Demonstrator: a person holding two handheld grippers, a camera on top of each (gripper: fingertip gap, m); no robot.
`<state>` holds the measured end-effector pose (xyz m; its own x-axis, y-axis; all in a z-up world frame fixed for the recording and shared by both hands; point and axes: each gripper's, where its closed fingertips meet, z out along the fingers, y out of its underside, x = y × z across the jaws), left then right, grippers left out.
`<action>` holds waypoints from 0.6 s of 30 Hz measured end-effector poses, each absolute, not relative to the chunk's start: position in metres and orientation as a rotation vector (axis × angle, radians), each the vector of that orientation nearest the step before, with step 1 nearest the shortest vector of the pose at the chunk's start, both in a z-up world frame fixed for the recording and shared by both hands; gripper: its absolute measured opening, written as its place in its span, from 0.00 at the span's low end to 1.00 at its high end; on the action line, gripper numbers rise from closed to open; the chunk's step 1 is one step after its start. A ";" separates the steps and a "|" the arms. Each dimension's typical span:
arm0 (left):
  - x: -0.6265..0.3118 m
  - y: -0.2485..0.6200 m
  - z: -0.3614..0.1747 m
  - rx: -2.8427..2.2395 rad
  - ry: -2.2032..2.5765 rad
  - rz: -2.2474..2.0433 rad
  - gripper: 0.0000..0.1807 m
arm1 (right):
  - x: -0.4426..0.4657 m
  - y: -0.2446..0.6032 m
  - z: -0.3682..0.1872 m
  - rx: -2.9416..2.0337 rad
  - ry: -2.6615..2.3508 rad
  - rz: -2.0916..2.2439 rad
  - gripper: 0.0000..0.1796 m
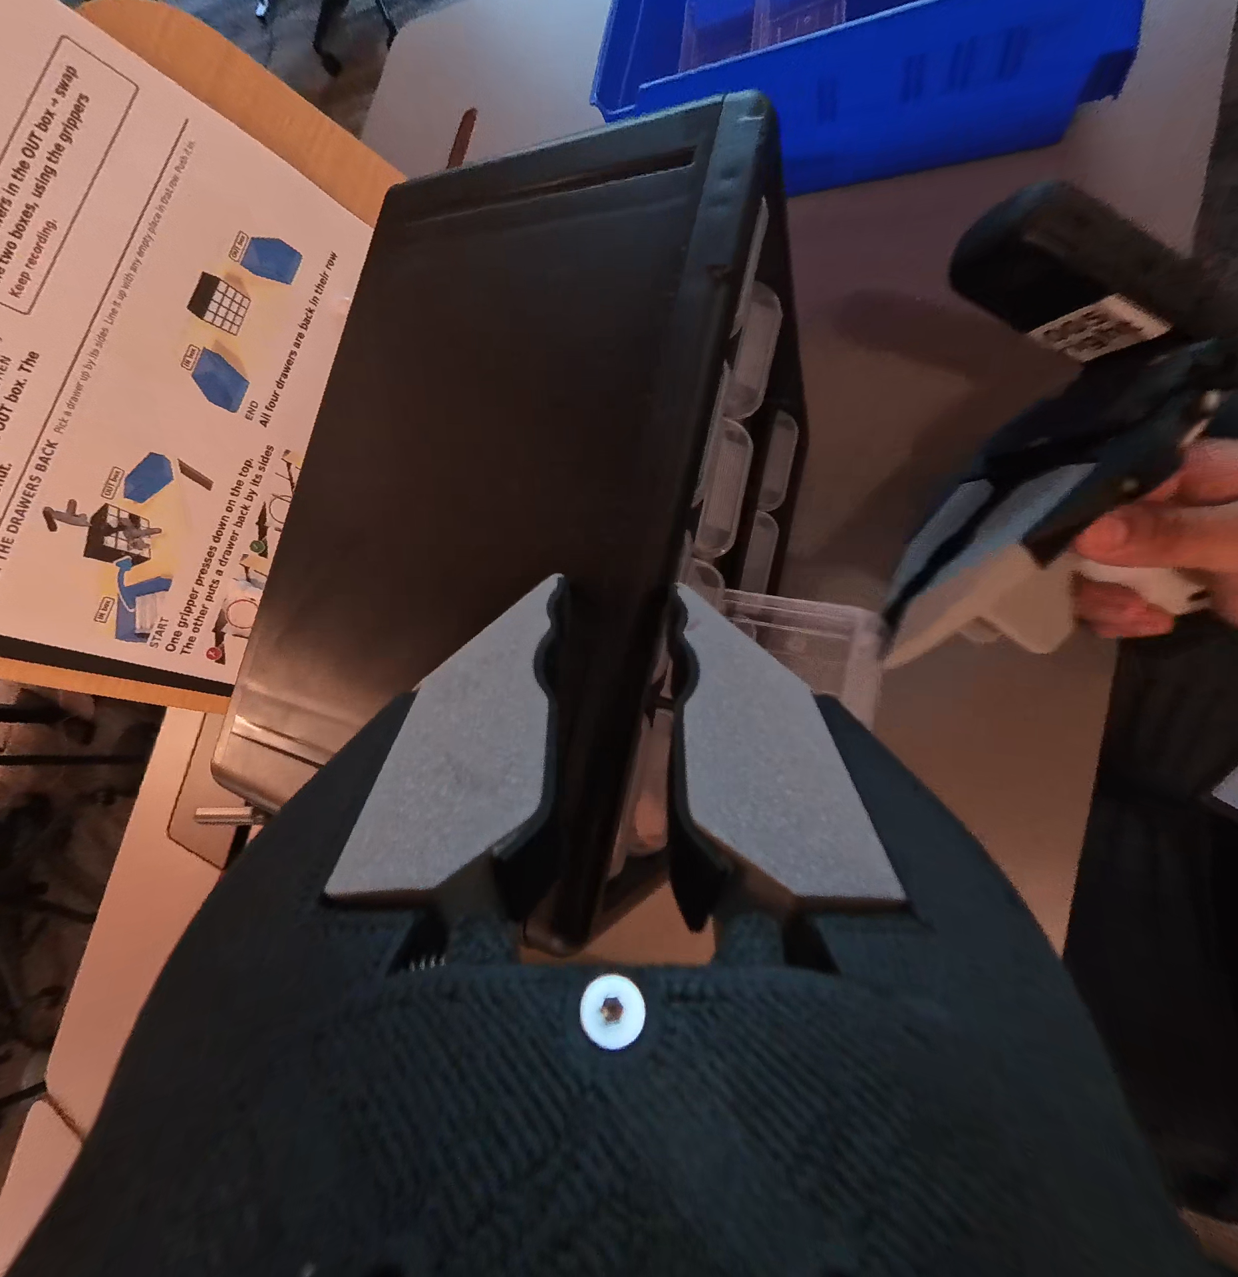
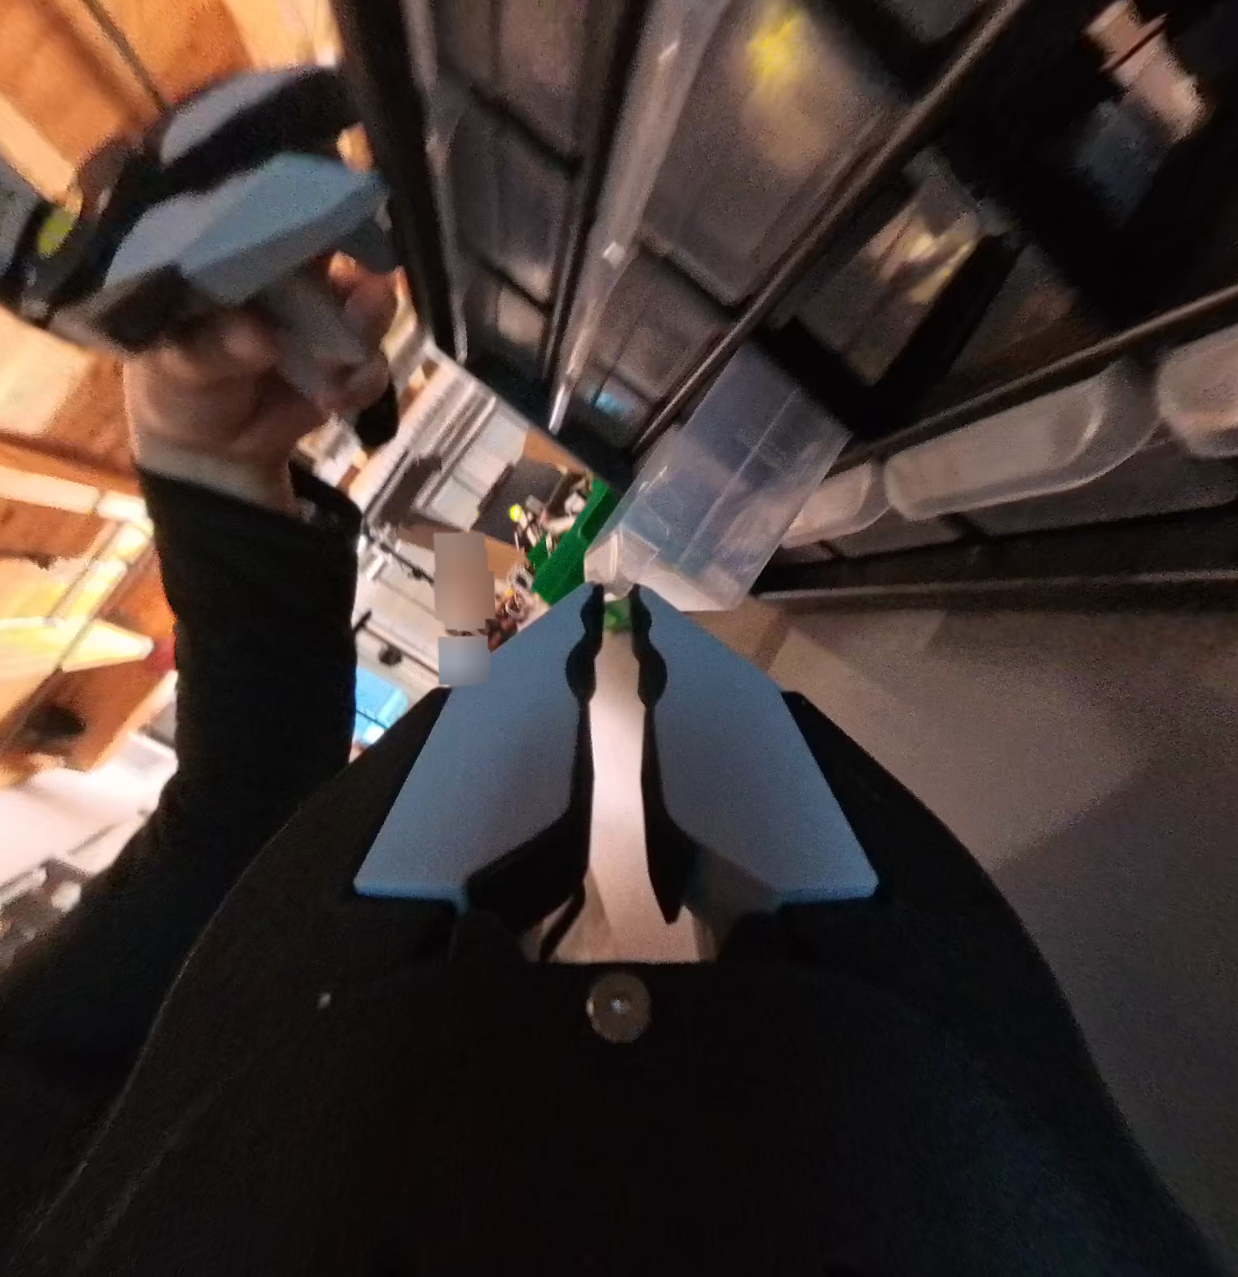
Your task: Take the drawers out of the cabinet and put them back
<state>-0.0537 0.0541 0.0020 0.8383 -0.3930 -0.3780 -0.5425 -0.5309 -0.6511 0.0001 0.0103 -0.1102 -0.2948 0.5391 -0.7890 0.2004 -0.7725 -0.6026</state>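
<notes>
A clear plastic drawer (image 1: 802, 625) sticks out of the black cabinet (image 1: 505, 428) on the grey table (image 1: 961, 795), its corner at the right claw (image 2: 612, 598), whose fingers are slightly spread. The left claw (image 1: 616, 622) pinches the cabinet's top edge. A blue bin (image 1: 878, 90) sits behind and an instruction sheet (image 1: 118, 359) lies to the left.

Glossy black plastic cabinet (image 1: 505, 442), clear plastic drawer (image 2: 713, 511)

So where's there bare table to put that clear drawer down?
Bare table lies in front of the cabinet, between the blue bin and the right gripper. Behind the cabinet it is crowded by the instruction sheet.
</notes>
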 end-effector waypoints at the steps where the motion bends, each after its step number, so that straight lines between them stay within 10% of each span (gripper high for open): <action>1: -0.054 0.054 0.002 -2.204 0.682 0.240 0.15 | 0.008 0.005 -0.113 -1.701 -1.000 2.131 0.02; 14: -0.054 0.054 0.002 -2.216 0.672 0.212 0.14 | 0.033 0.049 -0.118 -1.294 -1.810 0.868 0.55; 18: -0.054 0.054 0.002 -2.234 0.678 0.214 0.15 | 0.019 0.023 -0.102 -1.004 -1.995 0.641 0.51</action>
<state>-0.0538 0.0542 0.0021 0.8437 -0.4031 -0.3546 -0.5336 -0.5567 -0.6367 0.0189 0.0234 -0.1018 -0.3690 0.8259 0.4263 0.4232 0.5577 -0.7141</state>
